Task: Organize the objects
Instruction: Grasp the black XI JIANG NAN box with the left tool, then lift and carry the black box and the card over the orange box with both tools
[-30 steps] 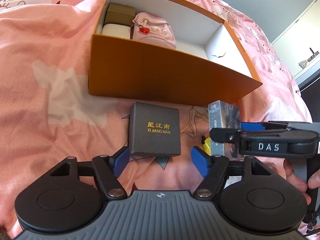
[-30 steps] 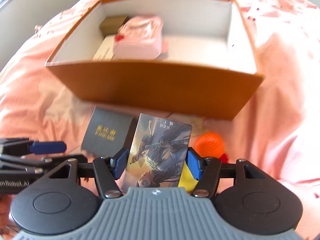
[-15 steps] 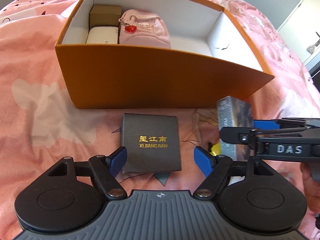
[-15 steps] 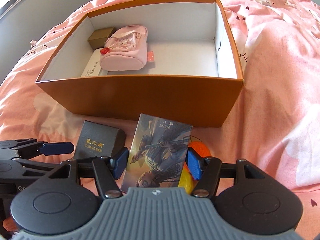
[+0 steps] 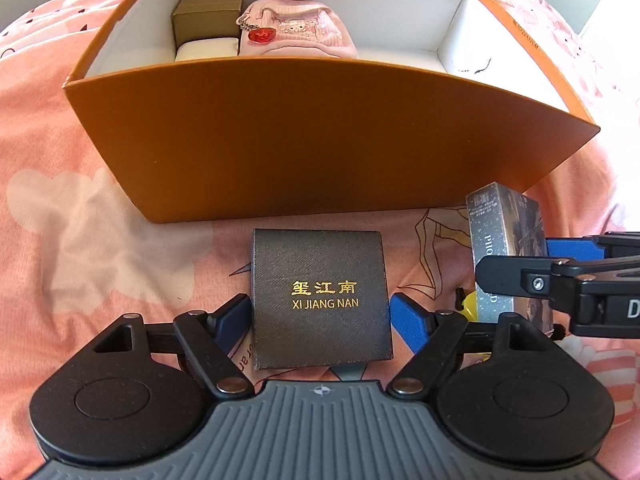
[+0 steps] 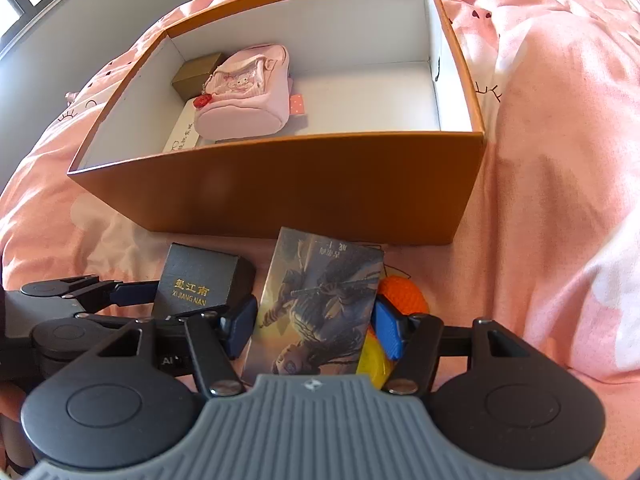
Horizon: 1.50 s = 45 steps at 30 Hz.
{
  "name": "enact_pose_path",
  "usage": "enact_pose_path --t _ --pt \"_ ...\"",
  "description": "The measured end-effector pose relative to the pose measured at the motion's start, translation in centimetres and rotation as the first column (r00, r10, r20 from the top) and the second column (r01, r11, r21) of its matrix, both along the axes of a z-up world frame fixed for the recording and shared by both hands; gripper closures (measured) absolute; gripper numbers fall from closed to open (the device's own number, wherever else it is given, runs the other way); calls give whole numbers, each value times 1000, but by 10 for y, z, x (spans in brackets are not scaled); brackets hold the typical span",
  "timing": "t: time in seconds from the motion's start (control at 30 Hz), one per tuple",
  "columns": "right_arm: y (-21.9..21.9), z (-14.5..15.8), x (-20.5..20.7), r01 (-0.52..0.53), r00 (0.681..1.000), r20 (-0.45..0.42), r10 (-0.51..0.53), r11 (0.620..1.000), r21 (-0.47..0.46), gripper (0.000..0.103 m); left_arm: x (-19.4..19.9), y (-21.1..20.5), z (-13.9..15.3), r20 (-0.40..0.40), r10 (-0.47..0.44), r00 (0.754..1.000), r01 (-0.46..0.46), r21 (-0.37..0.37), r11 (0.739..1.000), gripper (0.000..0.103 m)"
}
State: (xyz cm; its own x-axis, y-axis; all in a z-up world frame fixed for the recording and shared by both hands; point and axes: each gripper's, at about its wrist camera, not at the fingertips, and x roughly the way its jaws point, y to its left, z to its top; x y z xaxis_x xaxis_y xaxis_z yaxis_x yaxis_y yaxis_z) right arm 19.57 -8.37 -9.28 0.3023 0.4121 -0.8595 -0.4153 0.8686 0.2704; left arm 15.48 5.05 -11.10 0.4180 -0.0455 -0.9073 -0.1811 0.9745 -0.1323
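An open orange cardboard box (image 5: 320, 136) (image 6: 304, 192) lies on the pink bedding. Inside at its left are a pink pouch (image 5: 300, 36) (image 6: 244, 96), a gold box (image 5: 206, 16) and a white box (image 5: 206, 50). My left gripper (image 5: 320, 316) is shut on a dark grey box (image 5: 320, 296) with gold lettering, held just in front of the orange box. My right gripper (image 6: 314, 324) is shut on an illustrated card box (image 6: 316, 308) (image 5: 504, 248), lifted to the right of the grey box (image 6: 196, 284).
An orange ball (image 6: 404, 296) and a yellow object (image 6: 374, 358) lie on the bedding under the right gripper. Pink bedding (image 6: 560, 160) with folds surrounds the box. The right half of the orange box's floor (image 6: 368, 96) is bare white.
Both grippers have risen and drawn nearer the orange box with their boxes held. The left gripper's fingers have closed onto the grey box. More of the orange box's inside shows.
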Motion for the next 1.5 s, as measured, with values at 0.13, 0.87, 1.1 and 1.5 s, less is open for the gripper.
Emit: enact_pose_path --t 0.13,0.87,1.1,1.5 --pt "-2 0 -1 2 1000 1 -2 1000 10 39 -4 1 -3 7 -6 1000 6 -7 1000 15" --pt "-5 78 -26 -72 982 178 56 993 88 39 -46 10 104 282 -10 959 39 -97 994 16" --pt "-3 120 -21 -105 955 288 66 987 120 39 -31 14 150 393 -11 920 61 -116 991 16" --pt "2 130 42 -33 954 300 -12 989 143 39 42 38 149 364 15 931 70 -217 974 16"
